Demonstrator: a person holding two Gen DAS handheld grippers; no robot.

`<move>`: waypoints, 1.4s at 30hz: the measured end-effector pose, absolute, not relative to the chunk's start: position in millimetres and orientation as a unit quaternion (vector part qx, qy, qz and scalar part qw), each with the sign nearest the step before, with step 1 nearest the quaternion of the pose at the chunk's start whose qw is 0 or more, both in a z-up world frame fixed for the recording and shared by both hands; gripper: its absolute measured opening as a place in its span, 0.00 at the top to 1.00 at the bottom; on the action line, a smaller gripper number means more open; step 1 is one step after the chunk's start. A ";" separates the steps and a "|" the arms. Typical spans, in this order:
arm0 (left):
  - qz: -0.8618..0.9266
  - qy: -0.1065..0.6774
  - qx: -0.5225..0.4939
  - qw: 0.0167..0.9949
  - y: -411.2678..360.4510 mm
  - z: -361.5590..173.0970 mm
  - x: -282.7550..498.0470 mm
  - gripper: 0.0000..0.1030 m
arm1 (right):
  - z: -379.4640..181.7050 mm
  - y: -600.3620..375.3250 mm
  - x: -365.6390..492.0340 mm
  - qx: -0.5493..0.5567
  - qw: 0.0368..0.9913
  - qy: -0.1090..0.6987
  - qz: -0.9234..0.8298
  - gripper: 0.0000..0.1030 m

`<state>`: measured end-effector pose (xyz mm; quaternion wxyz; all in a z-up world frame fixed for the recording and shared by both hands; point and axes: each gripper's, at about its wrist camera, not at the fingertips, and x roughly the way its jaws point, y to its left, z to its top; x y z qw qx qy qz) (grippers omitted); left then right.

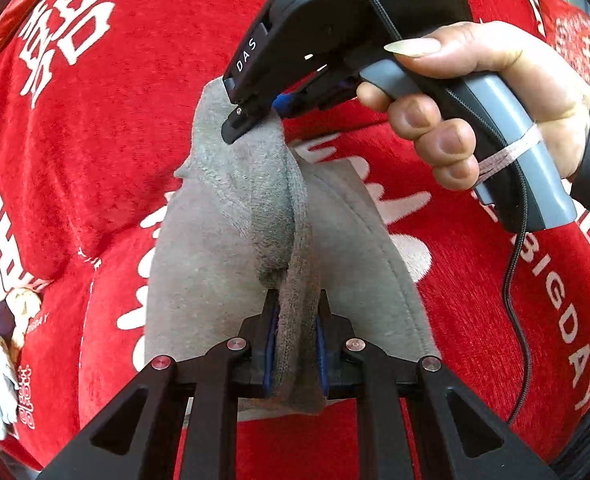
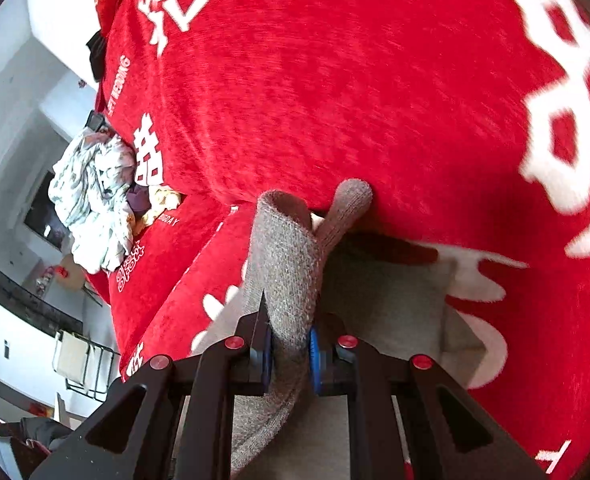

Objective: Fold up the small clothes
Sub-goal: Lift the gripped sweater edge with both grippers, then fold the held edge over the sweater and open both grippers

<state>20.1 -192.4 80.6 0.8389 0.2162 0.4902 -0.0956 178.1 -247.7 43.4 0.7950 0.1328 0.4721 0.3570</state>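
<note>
A red cover [image 1: 475,320] with large white characters and English lettering spreads over a soft, cushioned surface that swells into rounded bulges in both views. A seam or fold line runs across it where one cushion meets the next. On it lies a grey garment [image 1: 359,256], partly flat, its stitched edge curving toward the near right.

The left gripper [image 1: 297,316] is clamped on a thick fold of grey cloth [image 1: 247,208] that rises from the garment, the blue pads pressing it from both sides. At the far end of that fold the right gripper [image 1: 255,120] pinches the cloth's upper edge; the right hand [image 1: 475,112] grips its grey handle, with a black cable trailing down to the near right.

In the right wrist view the right gripper [image 2: 289,344] is closed on a knitted grey fold [image 2: 291,256], which stands upright and curls over at the top.

At the far left edge of the cover sits a crumpled pile of pale clothes [image 2: 91,200]. Beyond it the room shows white walls, a dark screen and a dark counter, with a rack low at the left.
</note>
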 end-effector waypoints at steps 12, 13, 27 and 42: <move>-0.105 0.499 0.271 0.816 -234.1 50.0 15.3 0.84 | -4.2 -306.5 172.6 0.198 0.790 0.477 0.330 0.85; -0.103 0.496 0.279 0.816 -235.7 46.8 13.5 0.84 | -10.3 -309.5 173.4 0.203 0.788 0.483 0.323 0.85; -0.188 0.463 0.187 0.846 -190.5 100.8 -15.0 0.20 | -10.9 -352.1 149.7 0.247 0.816 0.472 0.225 0.50; -0.069 0.553 0.025 0.830 -61.9 61.1 86.4 0.20 | -21.9 -291.0 146.0 0.242 0.790 0.510 0.241 0.48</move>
